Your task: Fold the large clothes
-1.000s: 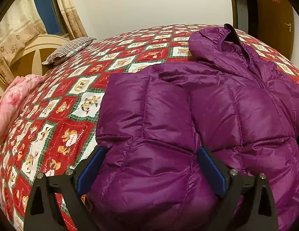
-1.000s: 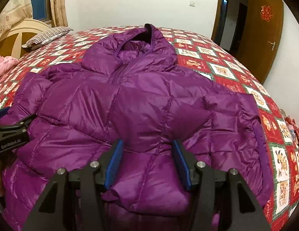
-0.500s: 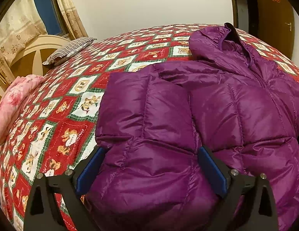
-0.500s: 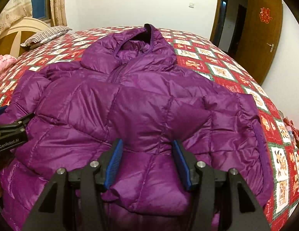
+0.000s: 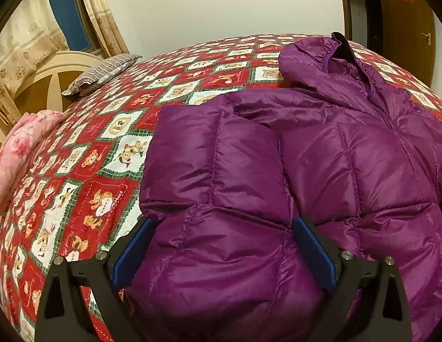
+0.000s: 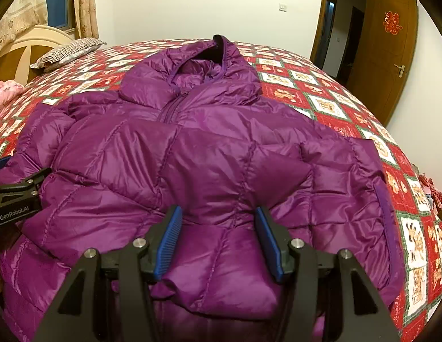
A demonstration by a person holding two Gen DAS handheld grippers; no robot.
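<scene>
Covering most of the bed (image 6: 320, 85), whose red patterned quilt gives a broad flat surface for folding, the purple down jacket (image 6: 209, 148) lies front-up with its hood toward the far wall and both sleeves already laid in over the chest. Each gripper sits at the near hem, likely to lift it toward the hood: the left gripper (image 5: 221, 245) is spread wide around a puffy panel, and the right gripper (image 6: 218, 239), parted less, straddles another without visibly pinching.

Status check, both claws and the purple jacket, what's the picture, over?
Left claw open, straddling the jacket hem. Right claw open, same, puffy fabric between the pads. Jacket flat on the quilt, hood away. Nothing in the way.
</scene>
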